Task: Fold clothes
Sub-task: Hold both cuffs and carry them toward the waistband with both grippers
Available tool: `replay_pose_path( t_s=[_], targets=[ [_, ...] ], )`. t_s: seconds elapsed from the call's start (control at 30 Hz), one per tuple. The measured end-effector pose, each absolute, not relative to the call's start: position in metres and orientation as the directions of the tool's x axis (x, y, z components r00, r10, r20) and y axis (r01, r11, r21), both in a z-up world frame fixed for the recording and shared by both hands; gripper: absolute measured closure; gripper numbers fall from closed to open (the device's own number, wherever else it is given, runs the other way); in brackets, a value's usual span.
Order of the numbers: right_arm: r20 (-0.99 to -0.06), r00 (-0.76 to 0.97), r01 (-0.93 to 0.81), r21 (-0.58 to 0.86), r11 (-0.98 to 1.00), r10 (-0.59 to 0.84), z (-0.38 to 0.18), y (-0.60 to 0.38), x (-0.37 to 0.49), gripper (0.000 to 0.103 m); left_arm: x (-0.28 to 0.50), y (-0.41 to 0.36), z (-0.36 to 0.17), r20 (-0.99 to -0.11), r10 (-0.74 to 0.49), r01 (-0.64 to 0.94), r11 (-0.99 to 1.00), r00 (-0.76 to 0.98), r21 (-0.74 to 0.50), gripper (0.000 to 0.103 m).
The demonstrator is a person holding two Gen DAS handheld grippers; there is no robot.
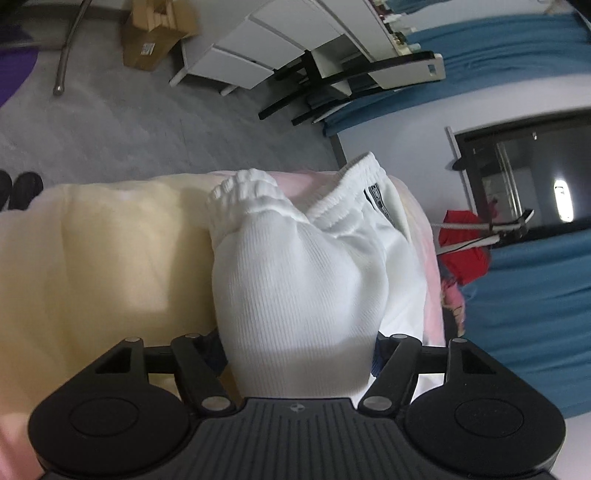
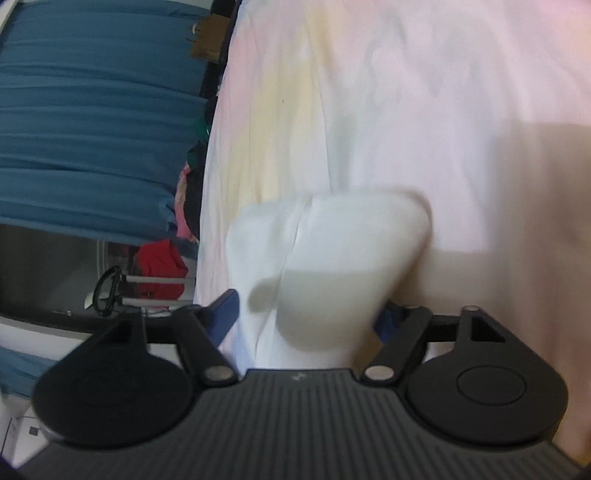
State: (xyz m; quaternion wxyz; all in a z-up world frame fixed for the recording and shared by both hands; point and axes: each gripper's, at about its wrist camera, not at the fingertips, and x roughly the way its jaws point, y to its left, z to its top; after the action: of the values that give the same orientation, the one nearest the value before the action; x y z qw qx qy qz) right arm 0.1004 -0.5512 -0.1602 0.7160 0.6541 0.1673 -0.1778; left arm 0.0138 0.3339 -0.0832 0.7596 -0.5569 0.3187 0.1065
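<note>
White ribbed pants (image 1: 295, 273) with an elastic waistband (image 1: 343, 192) and a gathered cuff (image 1: 243, 188) lie on a bed with a pale pink and yellow cover (image 1: 110, 251). My left gripper (image 1: 299, 354) is shut on a bunch of the white fabric, which hides its fingertips. In the right wrist view my right gripper (image 2: 306, 317) is shut on another fold of the white pants (image 2: 332, 251), held over the bed cover (image 2: 443, 110). Its blue finger pads (image 2: 223, 314) show beside the cloth.
Grey floor, a cardboard box (image 1: 155, 33), a white drawer unit (image 1: 273, 48) and a keyboard stand lie beyond the bed. Blue curtains (image 2: 92, 122), a dark screen (image 1: 524, 173) and a red garment (image 1: 465, 251) stand at the bed's side.
</note>
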Motion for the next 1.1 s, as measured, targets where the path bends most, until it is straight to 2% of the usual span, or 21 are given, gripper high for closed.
replay_pose_path(
  t_s=[0.03, 0.07, 0.1, 0.13, 0.23, 0.4, 0.5, 0.57, 0.7, 0.77, 0.83, 0.9, 0.97, 1.0, 1.07, 1.1],
  targets=[
    [-0.481, 0.875, 0.485, 0.871, 0.082, -0.063, -0.163, -0.557, 0.102, 0.042, 0.015, 0.335, -0.084, -0.603, -0.193, -0.520, 0.351, 0.774, -0.779, 0.034],
    [-0.488, 0.869, 0.494, 0.866, 0.084, -0.080, -0.165, -0.561, 0.105, 0.060, 0.014, 0.335, -0.083, -0.603, -0.189, -0.520, 0.352, 0.775, -0.779, 0.034],
    [-0.493, 0.866, 0.500, 0.861, 0.095, -0.084, -0.167, -0.564, 0.108, 0.083, 0.014, 0.335, -0.083, -0.602, -0.186, -0.519, 0.353, 0.776, -0.778, 0.034],
    [-0.499, 0.862, 0.506, 0.855, 0.112, -0.084, -0.167, -0.567, 0.112, 0.090, 0.014, 0.335, -0.082, -0.603, -0.180, -0.520, 0.358, 0.777, -0.776, 0.033],
    [-0.490, 0.855, 0.517, 0.833, 0.199, -0.170, -0.151, -0.569, 0.107, 0.094, 0.016, 0.328, -0.081, -0.610, -0.163, -0.526, 0.369, 0.775, -0.767, 0.032],
    [-0.373, 0.867, 0.470, 0.831, 0.296, -0.330, -0.110, -0.571, 0.079, 0.097, 0.017, 0.326, -0.083, -0.604, -0.184, -0.530, 0.331, 0.775, -0.781, 0.032],
    [-0.382, 0.791, 0.581, 0.713, 0.392, -0.477, -0.094, -0.565, 0.066, 0.097, 0.018, 0.325, -0.092, -0.600, -0.206, -0.546, 0.265, 0.773, -0.795, 0.032],
    [-0.452, 0.732, 0.666, 0.631, 0.397, -0.510, -0.097, -0.565, 0.065, 0.097, 0.019, 0.320, -0.095, -0.606, -0.193, -0.558, 0.253, 0.771, -0.790, 0.032],
    [-0.656, 0.612, 0.789, 0.543, 0.286, -0.442, -0.122, -0.572, 0.064, 0.094, 0.019, 0.307, -0.095, -0.631, -0.133, -0.590, 0.252, 0.764, -0.767, 0.033],
    [-0.690, 0.598, 0.799, 0.554, 0.235, -0.408, -0.131, -0.576, 0.057, 0.092, 0.023, 0.302, -0.094, -0.649, -0.122, -0.599, 0.287, 0.751, -0.747, 0.033],
    [-0.724, 0.569, 0.821, 0.524, 0.225, -0.390, -0.134, -0.575, 0.058, 0.076, 0.031, 0.296, -0.089, -0.680, -0.108, -0.605, 0.371, 0.725, -0.704, 0.034],
    [-0.762, 0.521, 0.853, 0.464, 0.238, -0.385, -0.132, -0.565, 0.062, 0.040, 0.040, 0.290, -0.082, -0.709, -0.084, -0.607, 0.452, 0.700, -0.654, 0.039],
    [-0.761, 0.521, 0.854, 0.465, 0.236, -0.386, -0.128, -0.555, 0.055, 0.030, 0.042, 0.286, -0.080, -0.721, -0.050, -0.613, 0.487, 0.691, -0.622, 0.055],
    [-0.756, 0.522, 0.853, 0.469, 0.230, -0.394, -0.122, -0.550, 0.051, 0.030, 0.044, 0.283, -0.079, -0.726, -0.033, -0.616, 0.503, 0.687, -0.606, 0.061],
    [-0.739, 0.515, 0.857, 0.459, 0.234, -0.434, -0.105, -0.535, 0.049, 0.030, 0.044, 0.281, -0.076, -0.718, -0.017, -0.606, 0.523, 0.696, -0.600, 0.082],
    [-0.728, 0.509, 0.860, 0.445, 0.248, -0.460, -0.097, -0.526, 0.047, 0.030, 0.044, 0.280, -0.071, -0.712, -0.002, -0.594, 0.549, 0.703, -0.588, 0.083]
  ],
)
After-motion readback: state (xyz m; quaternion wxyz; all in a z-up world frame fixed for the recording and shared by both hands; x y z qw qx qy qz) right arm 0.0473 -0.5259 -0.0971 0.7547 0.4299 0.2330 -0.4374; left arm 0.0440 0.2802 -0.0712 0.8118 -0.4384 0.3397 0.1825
